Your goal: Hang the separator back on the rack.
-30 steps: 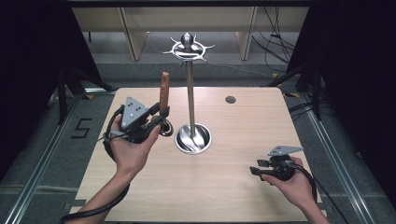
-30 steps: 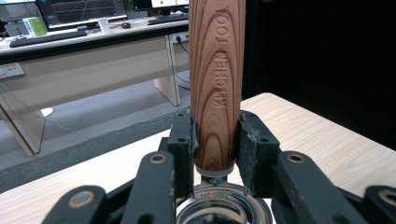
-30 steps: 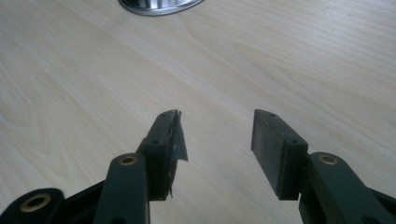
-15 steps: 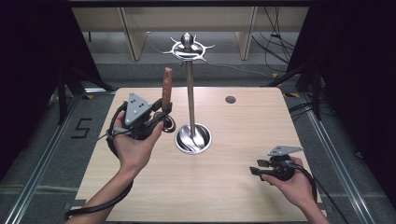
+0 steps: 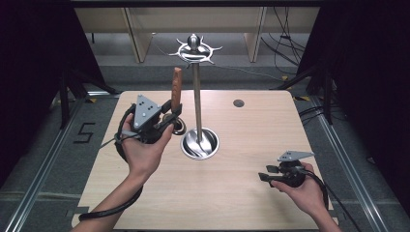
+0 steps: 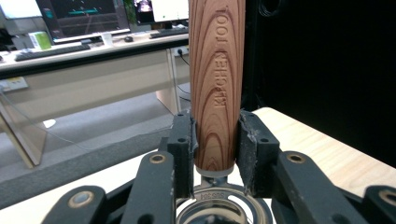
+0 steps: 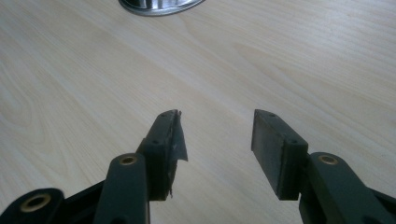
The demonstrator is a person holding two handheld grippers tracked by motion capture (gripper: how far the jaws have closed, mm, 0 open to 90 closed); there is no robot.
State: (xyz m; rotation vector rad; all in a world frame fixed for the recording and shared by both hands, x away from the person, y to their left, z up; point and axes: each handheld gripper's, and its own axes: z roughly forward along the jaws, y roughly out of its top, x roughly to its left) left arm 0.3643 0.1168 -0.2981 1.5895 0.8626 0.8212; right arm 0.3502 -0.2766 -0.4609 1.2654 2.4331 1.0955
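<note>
- We have the left hand-held gripper (image 5: 170, 115) clamped on the wooden handle (image 5: 176, 88) of a kitchen utensil; in the left gripper view its 2 pads press the handle (image 6: 217, 88) from both sides, low down near the metal collar
- The handle stands nearly upright, its long axis running up from the jaws, with the steel working end hanging below them, just above the bench (image 5: 145, 193); what kind of utensil head it is we cannot tell
- The hanging stand (image 5: 196, 92) rises just to the right of the handle: a thin pole from a round steel base (image 5: 199, 143) up to a ring of hooks (image 5: 194, 50) at the top
- That ring sits higher and a little farther right than the handle's tip, so we judge the coming move to be a lift up and to the right
- The left hand is much nearer the stand than the right
- Our right hand-held gripper (image 5: 263, 176) rests low at the near right of the bench, jaws parted and empty, well apart from the stand
</note>
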